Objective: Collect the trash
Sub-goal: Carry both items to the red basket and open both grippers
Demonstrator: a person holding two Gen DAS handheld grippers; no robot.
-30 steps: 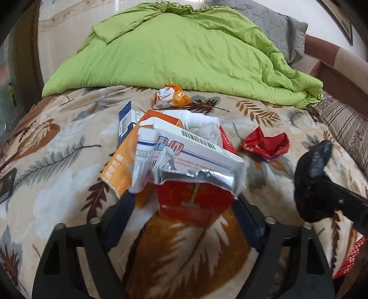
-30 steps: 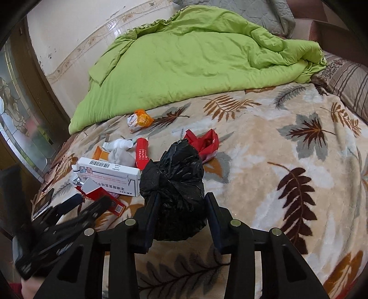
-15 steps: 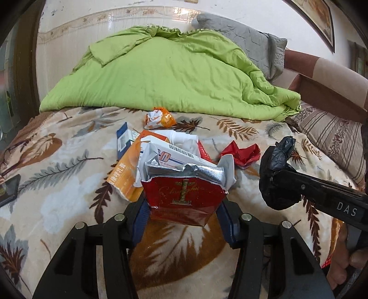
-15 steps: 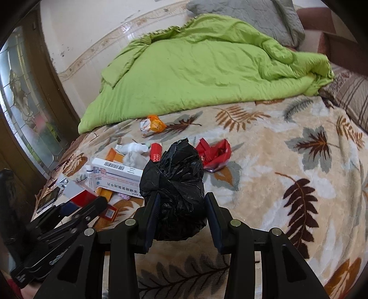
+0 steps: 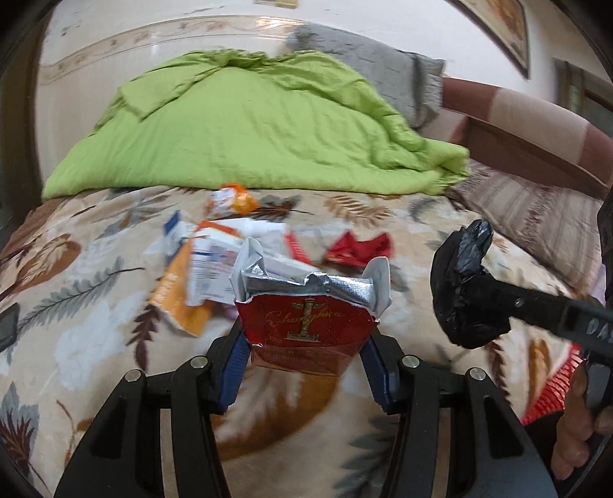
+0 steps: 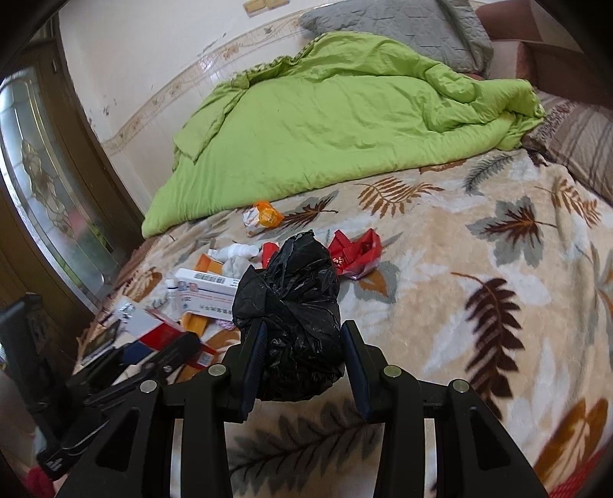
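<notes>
My left gripper (image 5: 304,337) is shut on a red cigarette pack (image 5: 306,333) with torn silver foil at its top, lifted above the leaf-patterned blanket (image 5: 76,344). My right gripper (image 6: 302,344) is shut on a crumpled black plastic bag (image 6: 291,306); that bag (image 5: 459,291) also shows at the right of the left wrist view. On the blanket lie a white medicine box (image 6: 207,293), an orange box (image 5: 176,302), a crumpled red wrapper (image 6: 356,253) and an orange-white wrapper (image 6: 264,216). The left gripper with its pack (image 6: 153,333) appears at the lower left of the right wrist view.
A green quilt (image 6: 325,126) is heaped at the far side of the bed, with a grey pillow (image 6: 402,27) behind it and a striped pillow (image 5: 536,222) at the right. A glass-panelled door (image 6: 49,191) stands on the left. A dark phone (image 5: 7,325) lies near the blanket's left edge.
My left gripper closed on the red pack and lifted it off the pile, away from the white box. My right gripper with the black bag moved closer to the left one.
</notes>
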